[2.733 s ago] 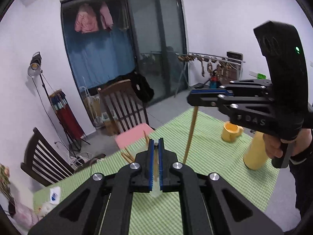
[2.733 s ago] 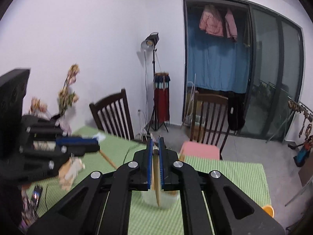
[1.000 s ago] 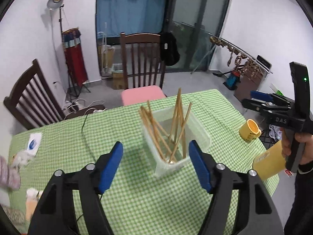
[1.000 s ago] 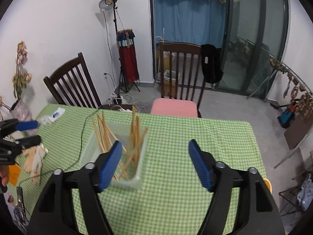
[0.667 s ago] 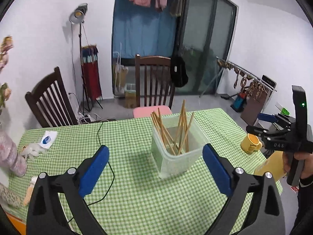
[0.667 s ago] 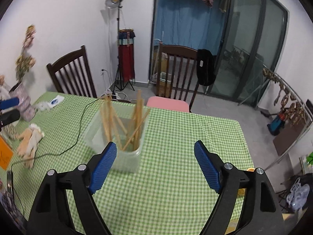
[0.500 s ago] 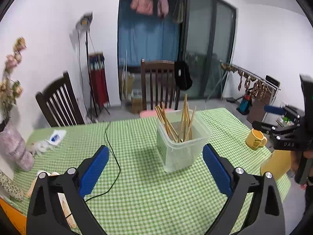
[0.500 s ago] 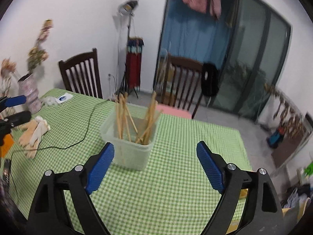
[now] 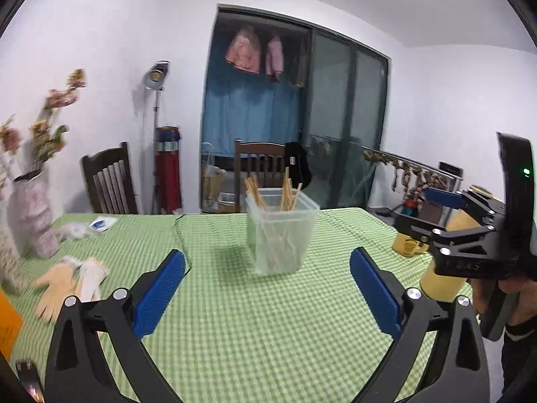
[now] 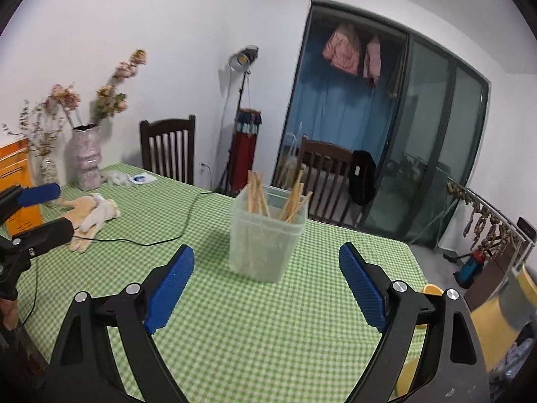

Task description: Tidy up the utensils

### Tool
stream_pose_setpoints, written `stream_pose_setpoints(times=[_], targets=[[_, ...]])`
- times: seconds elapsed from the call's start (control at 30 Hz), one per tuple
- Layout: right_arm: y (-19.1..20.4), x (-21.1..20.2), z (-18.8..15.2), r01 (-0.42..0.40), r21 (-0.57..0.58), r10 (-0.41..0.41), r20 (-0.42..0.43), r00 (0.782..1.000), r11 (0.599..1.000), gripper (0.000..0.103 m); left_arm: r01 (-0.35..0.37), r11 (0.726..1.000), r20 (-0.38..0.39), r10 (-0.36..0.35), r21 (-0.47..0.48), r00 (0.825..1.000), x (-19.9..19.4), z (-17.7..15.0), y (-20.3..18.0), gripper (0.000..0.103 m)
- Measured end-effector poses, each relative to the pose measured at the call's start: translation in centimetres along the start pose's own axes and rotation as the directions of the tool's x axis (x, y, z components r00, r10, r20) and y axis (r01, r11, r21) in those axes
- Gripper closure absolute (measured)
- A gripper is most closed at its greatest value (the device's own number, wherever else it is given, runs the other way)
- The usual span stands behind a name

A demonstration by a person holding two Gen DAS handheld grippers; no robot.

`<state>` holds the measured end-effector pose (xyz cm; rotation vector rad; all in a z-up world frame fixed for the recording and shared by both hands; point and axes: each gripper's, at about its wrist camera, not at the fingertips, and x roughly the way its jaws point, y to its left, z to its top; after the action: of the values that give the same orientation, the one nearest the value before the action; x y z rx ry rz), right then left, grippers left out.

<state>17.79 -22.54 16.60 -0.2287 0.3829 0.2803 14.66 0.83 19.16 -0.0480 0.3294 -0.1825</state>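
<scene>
Both grippers have drawn back from the clear plastic tub of wooden chopsticks; the left gripper and right gripper have just spread their fingers wide, holding nothing.

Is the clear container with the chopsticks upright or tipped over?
Upright. The clear container stands on its base on the green checked tablecloth, open mouth up, with the chopsticks leaning inside and poking above its rim.

I am in a home dining room: a table under green checked cloth, wooden chairs, a vase of dried flowers, laundry hanging by the glass balcony doors.
</scene>
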Motion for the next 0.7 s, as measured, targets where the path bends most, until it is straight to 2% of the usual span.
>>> stream_pose_setpoints(times=[0.1, 0.17, 0.37, 0.47, 0.57, 0.7], targets=[[1.3, -1.8, -2.7, 0.022, -0.007, -0.021, 0.029, 0.999, 1.000, 0.016, -0.057, 0.998, 0.060, 0.056, 0.030, 0.997, -2.7, -2.9, -0.8, 0.008], [2.1, -2.8, -4.4, 0.041, 0.004, -0.041, 0.054, 0.998, 0.999, 0.016, -0.115, 0.993, 0.111, 0.111, 0.030, 0.988, -4.4, -5.0, -1.4, 0.008], [4.2, -4.5, -9.5, 0.122, 0.065, -0.127, 0.064, 0.990, 0.990, 0.016, -0.175, 0.983, 0.176, 0.163, 0.053, 0.971, -7.1, -11.1, -2.7, 0.008], [5.4, -5.6, -12.2, 0.160, 0.077, -0.166, 0.079, 0.983, 0.984, 0.016, -0.137, 0.989, 0.208, 0.122, 0.056, 0.971, -7.9, -14.2, -2.8, 0.008], [6.2, -7.4, -15.5, 0.199, 0.161, -0.218, 0.111, 0.970, 0.967, 0.016, -0.097, 0.995, 0.200, 0.090, 0.026, 0.976, -8.2, -17.2, -2.6, 0.008], [7.8, -9.0, -19.5, 0.178, 0.192, -0.196, 0.081, 0.977, 0.965, 0.016, -0.086, 0.995, 0.174, 0.077, 0.044, 0.982, -9.0, -21.2, -3.2, 0.008]])
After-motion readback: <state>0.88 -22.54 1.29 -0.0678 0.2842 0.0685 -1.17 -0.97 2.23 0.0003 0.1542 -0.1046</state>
